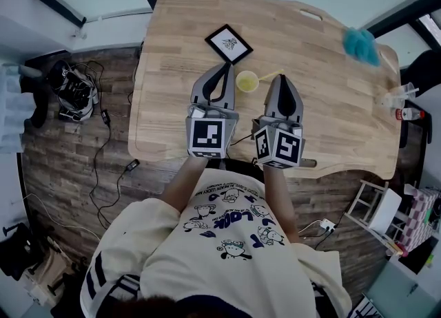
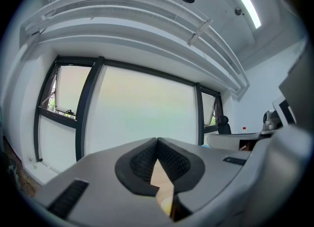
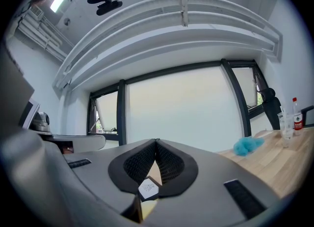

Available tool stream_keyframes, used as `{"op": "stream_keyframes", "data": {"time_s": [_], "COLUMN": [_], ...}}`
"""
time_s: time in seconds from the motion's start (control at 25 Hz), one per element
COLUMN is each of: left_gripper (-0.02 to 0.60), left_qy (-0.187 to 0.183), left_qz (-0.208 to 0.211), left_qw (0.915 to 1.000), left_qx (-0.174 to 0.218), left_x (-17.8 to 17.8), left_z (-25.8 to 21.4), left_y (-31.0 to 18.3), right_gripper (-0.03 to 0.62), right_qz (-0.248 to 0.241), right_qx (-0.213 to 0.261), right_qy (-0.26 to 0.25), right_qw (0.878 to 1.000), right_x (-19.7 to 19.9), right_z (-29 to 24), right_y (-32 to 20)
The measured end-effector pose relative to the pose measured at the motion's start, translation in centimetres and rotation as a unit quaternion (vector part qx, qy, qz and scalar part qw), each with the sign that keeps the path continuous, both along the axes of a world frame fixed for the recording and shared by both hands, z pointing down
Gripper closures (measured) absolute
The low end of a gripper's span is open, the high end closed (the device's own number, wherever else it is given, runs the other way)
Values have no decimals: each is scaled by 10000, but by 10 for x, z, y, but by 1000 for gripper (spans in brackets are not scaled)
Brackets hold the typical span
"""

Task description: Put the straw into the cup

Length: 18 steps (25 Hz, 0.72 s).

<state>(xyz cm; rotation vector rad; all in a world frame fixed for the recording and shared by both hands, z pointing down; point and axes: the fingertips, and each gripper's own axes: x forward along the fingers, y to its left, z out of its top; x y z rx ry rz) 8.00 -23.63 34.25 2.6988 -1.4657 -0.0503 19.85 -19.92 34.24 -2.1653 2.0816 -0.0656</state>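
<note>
A small yellow cup stands on the wooden table, between my two grippers. A thin yellow straw slants from the cup's rim up to the right; whether its lower end is inside the cup I cannot tell. My left gripper is just left of the cup, shut with nothing in it. My right gripper is just right of the cup, near the straw's free end, also shut and holding nothing. In the left gripper view the jaws meet at the tip. The same holds in the right gripper view.
A black-framed marker card lies behind the cup. At the table's far right corner sits a blue fluffy thing. A clear plastic cup and a bottle stand at the right edge. Cables and gear litter the floor at left.
</note>
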Motion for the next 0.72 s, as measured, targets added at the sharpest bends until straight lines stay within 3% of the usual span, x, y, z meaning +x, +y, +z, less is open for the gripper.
{"op": "stream_keyframes", "data": {"time_s": [0.72], "left_gripper": [560], "left_qy": [20], "left_qz": [39], "left_qw": [10000], "left_qx": [32], "left_x": [5], "left_z": [-2], "left_y": [-2], "right_gripper": [594], "right_qz": [-29], "right_qx": [-79], "right_qy": [4], "right_qw": [10000], "right_x": [-1], "right_z": [3], "right_y": [-4]}}
